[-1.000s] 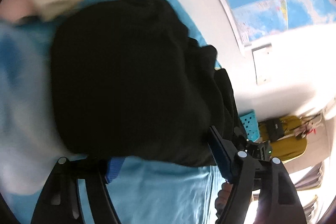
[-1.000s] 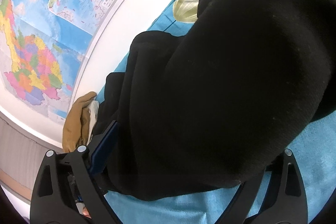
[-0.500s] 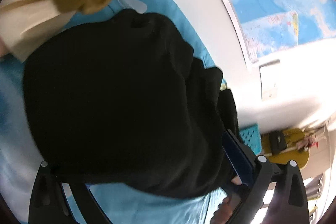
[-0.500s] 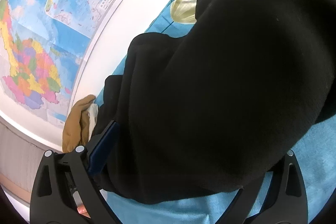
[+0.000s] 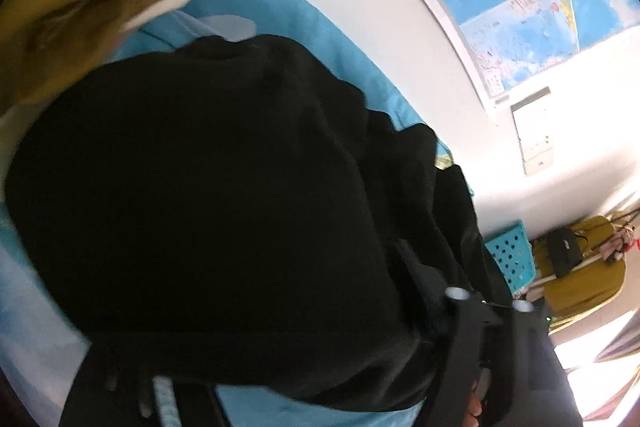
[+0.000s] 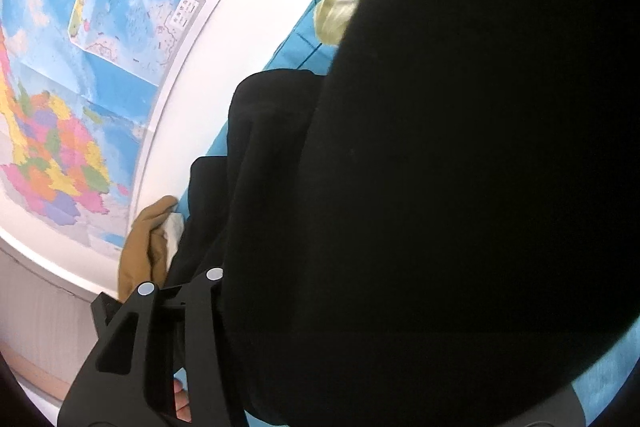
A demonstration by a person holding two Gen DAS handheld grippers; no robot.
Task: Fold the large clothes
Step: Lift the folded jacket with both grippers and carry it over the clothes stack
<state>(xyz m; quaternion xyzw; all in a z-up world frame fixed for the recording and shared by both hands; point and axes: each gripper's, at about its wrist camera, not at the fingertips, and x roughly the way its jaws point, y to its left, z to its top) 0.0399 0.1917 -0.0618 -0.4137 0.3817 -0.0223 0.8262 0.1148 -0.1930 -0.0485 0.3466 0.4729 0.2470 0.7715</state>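
Already we had the black garment (image 5: 208,195) gathered into a thick bundle on the blue bed (image 5: 304,39), its layers at three o'clock loose. Our left gripper (image 5: 312,355) straddled its near edge, fingers apart; the right gripper (image 6: 360,367) had just been closing around that edge, whether clamped we could not tell.

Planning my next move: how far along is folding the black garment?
Done: black garment lies doubled into a thick bundle on the blue sheet. In hand: left tool and right tool straddle its near edge, jaws just closing; grip hidden. Left: final fold and squaring, likely.

Right claw (image 6: 304,359) narrower around garment (image 6: 460,167)
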